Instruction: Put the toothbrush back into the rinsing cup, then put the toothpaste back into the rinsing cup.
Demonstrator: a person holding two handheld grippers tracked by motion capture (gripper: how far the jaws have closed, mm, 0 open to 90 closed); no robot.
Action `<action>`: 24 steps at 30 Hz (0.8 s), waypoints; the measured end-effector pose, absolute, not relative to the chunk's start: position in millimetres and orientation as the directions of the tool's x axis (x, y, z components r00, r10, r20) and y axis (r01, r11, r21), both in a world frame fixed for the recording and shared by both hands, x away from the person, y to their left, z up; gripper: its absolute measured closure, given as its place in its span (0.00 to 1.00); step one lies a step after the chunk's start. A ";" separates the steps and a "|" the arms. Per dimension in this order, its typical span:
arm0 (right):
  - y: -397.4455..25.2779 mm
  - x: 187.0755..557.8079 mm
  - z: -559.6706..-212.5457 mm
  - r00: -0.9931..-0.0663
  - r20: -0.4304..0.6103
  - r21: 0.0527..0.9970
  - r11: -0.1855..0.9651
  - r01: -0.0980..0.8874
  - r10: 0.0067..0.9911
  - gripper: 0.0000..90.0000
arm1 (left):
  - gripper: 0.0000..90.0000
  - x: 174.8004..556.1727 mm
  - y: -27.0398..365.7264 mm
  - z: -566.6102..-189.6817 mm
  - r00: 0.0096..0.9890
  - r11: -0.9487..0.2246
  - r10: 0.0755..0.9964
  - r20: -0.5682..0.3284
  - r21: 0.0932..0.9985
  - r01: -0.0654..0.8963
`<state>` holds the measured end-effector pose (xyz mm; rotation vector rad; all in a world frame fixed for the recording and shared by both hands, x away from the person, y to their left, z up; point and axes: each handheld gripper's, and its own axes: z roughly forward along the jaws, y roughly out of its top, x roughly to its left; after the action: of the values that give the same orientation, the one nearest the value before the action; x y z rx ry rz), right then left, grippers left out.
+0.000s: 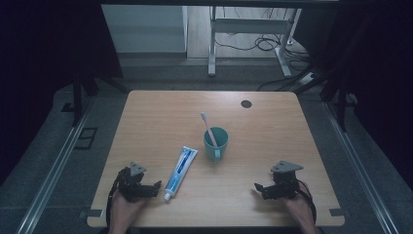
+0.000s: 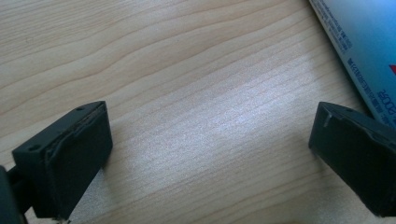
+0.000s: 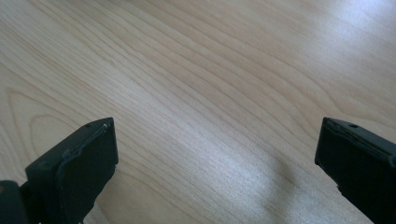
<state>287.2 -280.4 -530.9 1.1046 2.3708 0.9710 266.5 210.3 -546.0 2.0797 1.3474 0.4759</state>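
Note:
A blue-and-white toothpaste tube (image 1: 179, 172) lies flat on the wooden table (image 1: 160, 112), cap toward the near edge. A teal mug (image 1: 216, 143) stands right of it with a pink toothbrush (image 1: 208, 127) leaning inside, bristles up. My left gripper (image 1: 157, 188) rests near the front left, open, its tips just left of the tube's cap. In the left gripper view the jaws stand wide apart over bare wood, with the tube (image 2: 369, 46) at the upper right. My right gripper (image 1: 258, 189) sits open at the front right, nothing between its jaws.
A small dark round cap (image 1: 246, 104) is set in the table near the far right edge. Behind the table stand a desk frame (image 1: 243, 34) and loose cables (image 1: 272, 46) on the floor. Dark curtains flank both sides.

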 end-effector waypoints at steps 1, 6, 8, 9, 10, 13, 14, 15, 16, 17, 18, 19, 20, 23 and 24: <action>-281.2 287.4 -532.4 -0.632 -0.025 0.710 0.459 0.534 0.774 0.00 | 0.00 266.5 210.3 -545.9 0.418 -0.297 0.908 -0.027 0.661 0.689; -287.4 288.1 -542.1 -0.622 -0.020 0.703 0.454 0.548 0.783 0.00 | 0.00 266.5 210.3 -545.9 0.418 -0.298 0.908 -0.027 0.660 0.689; -289.4 288.7 -542.7 -0.618 -0.006 0.706 0.441 0.554 0.786 0.00 | 0.00 266.6 210.5 -545.9 0.419 -0.298 0.908 -0.027 0.660 0.689; -290.2 288.6 -542.5 -0.617 -0.012 0.707 0.443 0.551 0.787 0.00 | 0.00 266.7 210.5 -545.9 0.420 -0.299 0.907 -0.027 0.660 0.689; -290.8 288.7 -542.5 -0.616 -0.013 0.708 0.442 0.550 0.788 0.00 | 0.00 266.6 210.5 -546.0 0.420 -0.299 0.907 -0.027 0.661 0.689; -291.4 289.2 -542.6 -0.614 -0.005 0.707 0.437 0.556 0.789 0.01 | 0.00 266.7 210.8 -546.0 0.423 -0.302 0.906 -0.027 0.661 0.687; -291.6 289.3 -542.7 -0.615 -0.002 0.706 0.436 0.558 0.789 0.02 | 0.00 266.8 211.0 -546.0 0.425 -0.303 0.905 -0.027 0.661 0.687; -292.0 289.4 -542.8 -0.615 0.003 0.705 0.434 0.560 0.788 0.02 | 0.00 266.8 211.1 -546.0 0.427 -0.304 0.904 -0.027 0.661 0.686; -292.2 289.2 -542.8 -0.614 0.004 0.706 0.433 0.561 0.789 0.02 | 0.00 266.8 211.3 -545.9 0.429 -0.306 0.903 -0.027 0.661 0.685; -292.5 289.0 -542.8 -0.613 0.004 0.706 0.432 0.561 0.790 0.02 | 0.00 266.9 211.4 -545.8 0.430 -0.308 0.902 -0.026 0.661 0.685; -292.8 288.8 -542.8 -0.612 0.004 0.706 0.431 0.562 0.791 0.02 | 0.00 267.0 211.5 -545.5 0.431 -0.308 0.902 -0.026 0.659 0.686; -293.0 288.8 -542.8 -0.611 0.004 0.707 0.430 0.562 0.791 0.02 | 0.00 266.9 211.3 -544.9 0.432 -0.310 0.901 -0.027 0.656 0.688; -293.1 288.5 -542.7 -0.611 0.006 0.707 0.429 0.563 0.792 0.02 | 0.01 266.9 211.1 -544.5 0.434 -0.312 0.901 -0.026 0.655 0.688; -293.1 288.3 -542.8 -0.610 0.004 0.707 0.429 0.562 0.792 0.02 | 0.02 267.1 209.9 -543.5 0.440 -0.320 0.898 -0.024 0.652 0.687; -293.1 288.2 -542.8 -0.609 0.003 0.707 0.429 0.562 0.793 0.02 | 0.02 267.2 209.7 -542.8 0.445 -0.326 0.895 -0.021 0.650 0.686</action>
<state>288.2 -293.1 -542.8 1.1631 2.3568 0.9782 267.2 209.7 -542.8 2.1112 1.3192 0.4623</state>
